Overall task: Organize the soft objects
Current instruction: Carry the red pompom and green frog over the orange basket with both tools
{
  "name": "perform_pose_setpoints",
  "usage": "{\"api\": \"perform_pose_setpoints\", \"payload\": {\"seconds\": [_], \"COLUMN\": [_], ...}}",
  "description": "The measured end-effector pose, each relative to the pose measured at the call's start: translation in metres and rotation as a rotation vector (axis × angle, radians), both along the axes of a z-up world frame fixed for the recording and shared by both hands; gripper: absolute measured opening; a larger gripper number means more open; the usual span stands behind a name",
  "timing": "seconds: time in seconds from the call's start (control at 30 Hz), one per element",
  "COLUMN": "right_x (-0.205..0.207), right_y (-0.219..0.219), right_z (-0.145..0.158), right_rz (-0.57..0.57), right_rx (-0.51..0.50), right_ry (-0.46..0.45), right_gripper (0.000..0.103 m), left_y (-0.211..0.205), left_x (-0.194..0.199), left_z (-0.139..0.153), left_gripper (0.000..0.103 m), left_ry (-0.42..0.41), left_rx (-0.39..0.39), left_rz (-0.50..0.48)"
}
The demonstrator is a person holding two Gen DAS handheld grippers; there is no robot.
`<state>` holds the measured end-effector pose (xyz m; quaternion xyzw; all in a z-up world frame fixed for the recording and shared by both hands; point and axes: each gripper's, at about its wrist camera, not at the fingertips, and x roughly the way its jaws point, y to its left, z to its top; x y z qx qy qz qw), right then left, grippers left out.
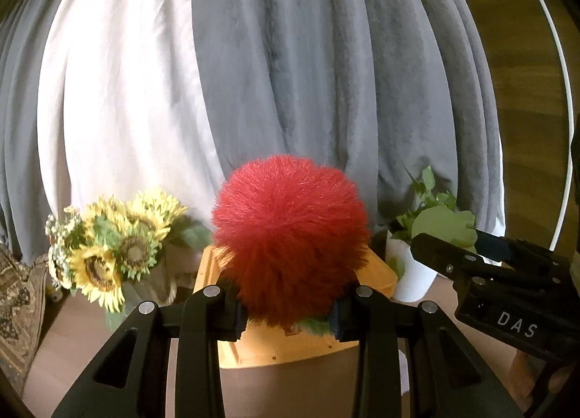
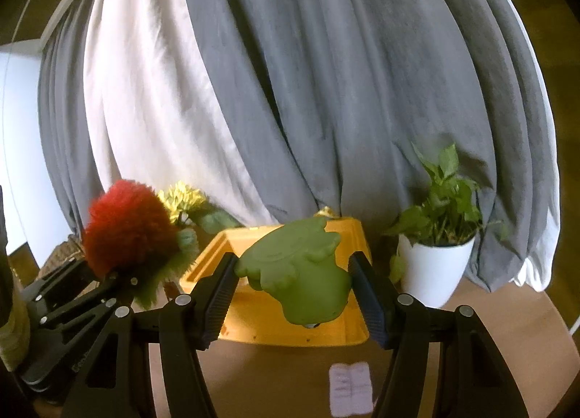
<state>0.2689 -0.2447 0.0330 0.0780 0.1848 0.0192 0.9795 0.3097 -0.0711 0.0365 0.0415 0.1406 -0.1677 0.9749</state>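
A fluffy red pom-pom toy (image 1: 290,229) with a green underside fills the middle of the left wrist view. My left gripper (image 1: 289,320) is shut on its lower part, above the yellow bin (image 1: 253,345). In the right wrist view a green soft toy (image 2: 297,265) hangs between the pads of my right gripper (image 2: 293,273), which is shut on it over the yellow bin (image 2: 290,340). The left gripper (image 2: 123,273) with the red toy (image 2: 127,222) shows at that view's left. The right gripper (image 1: 449,236) with the green toy (image 1: 444,224) shows at the left view's right edge.
Grey and white curtains hang close behind the brown table (image 2: 489,316). A sunflower bunch (image 1: 116,236) stands left of the bin, and a potted plant in a white pot (image 2: 431,265) stands to its right. A small white paper slip (image 2: 349,387) lies in front of the bin.
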Motion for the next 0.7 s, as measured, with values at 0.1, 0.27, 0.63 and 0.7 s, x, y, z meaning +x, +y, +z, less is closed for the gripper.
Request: {"api": "perform_pose_setpoints", "payload": {"seconds": [0.1,0.27,0.63,0.7], "right_x": [0.011,0.025,0.065,0.073], "right_y": [-0.001,-0.001,-0.001,0.000], "right_z": [0.004,0.009,0.012,0.012], "right_rz": [0.002,0.006,0.020,0.024], "right_rx": [0.004,-0.007,-0.012,-0.015], "right_ry": [-0.006,-0.024,-0.027,-0.022], "right_gripper": [0.063,0.063,0.063,0.063], "left_y": [0.000,0.000,-0.001,-0.001], "left_x": [0.009,0.024,0.058,0.067], "left_z": [0.002,0.003,0.005,0.003], "left_gripper": [0.034,0.034,0.034,0.034], "left_ry": [-0.008,-0.017,-0.037,-0.035], "left_rx": [0.002,0.004,0.024,0.029], "left_rz": [0.005,0.008,0.037,0.045]}}
